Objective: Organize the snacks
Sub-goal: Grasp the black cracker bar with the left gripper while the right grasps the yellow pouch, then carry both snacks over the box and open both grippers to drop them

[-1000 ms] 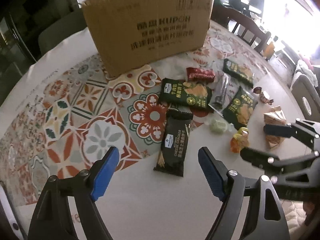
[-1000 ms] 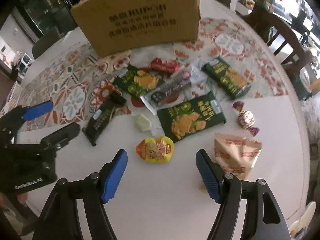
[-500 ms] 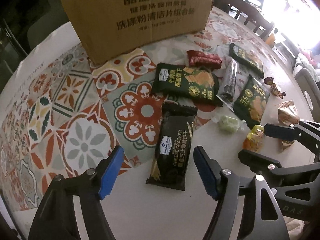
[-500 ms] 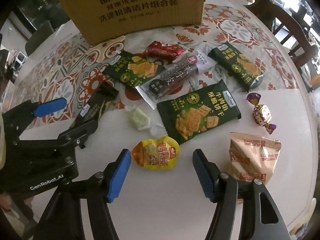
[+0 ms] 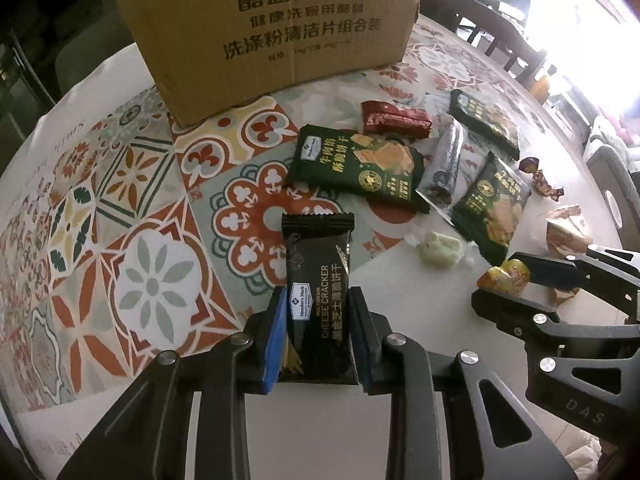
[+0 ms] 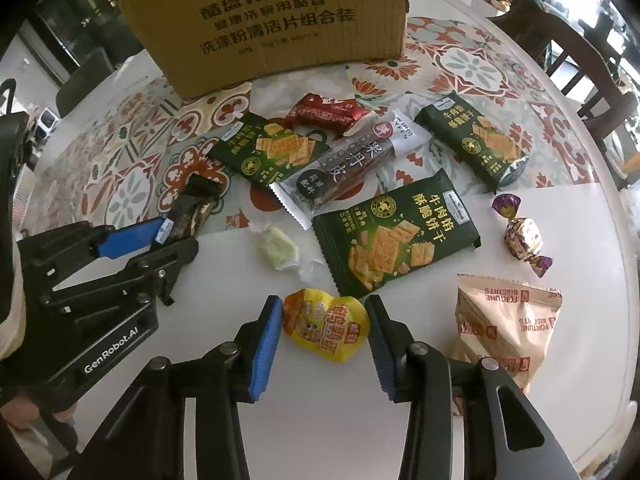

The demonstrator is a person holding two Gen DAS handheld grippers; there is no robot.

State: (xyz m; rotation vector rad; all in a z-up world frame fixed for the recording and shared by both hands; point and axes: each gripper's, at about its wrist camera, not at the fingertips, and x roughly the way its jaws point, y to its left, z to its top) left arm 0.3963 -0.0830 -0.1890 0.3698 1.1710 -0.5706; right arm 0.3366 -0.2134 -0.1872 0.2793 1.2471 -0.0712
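Observation:
A black cheese cracker packet (image 5: 318, 268) lies lengthwise on the patterned tablecloth. My left gripper (image 5: 318, 300) is closing on its near half, and both blue pads press its sides. The right wrist view shows the same grip (image 6: 176, 238) on that packet (image 6: 192, 208). A small yellow snack packet (image 6: 324, 328) lies on the white table between the fingers of my right gripper (image 6: 325, 312). These jaws are closing too, with each pad touching an edge of the packet. A cardboard box (image 5: 280, 32) stands at the back.
Loose snacks lie between box and grippers: green cracker packets (image 6: 394, 232), a grey fruit-leather bar (image 6: 344, 168), a red packet (image 6: 324, 110), a pale green candy (image 6: 278, 248), purple-wrapped candies (image 6: 522, 236) and a fortune biscuit bag (image 6: 504, 324). A chair (image 6: 580, 52) stands past the table's right edge.
Both grippers came down over their packets and their jaws narrowed. The left went from wide open to gripping the black cracker packet. The right closed in around the yellow packet.

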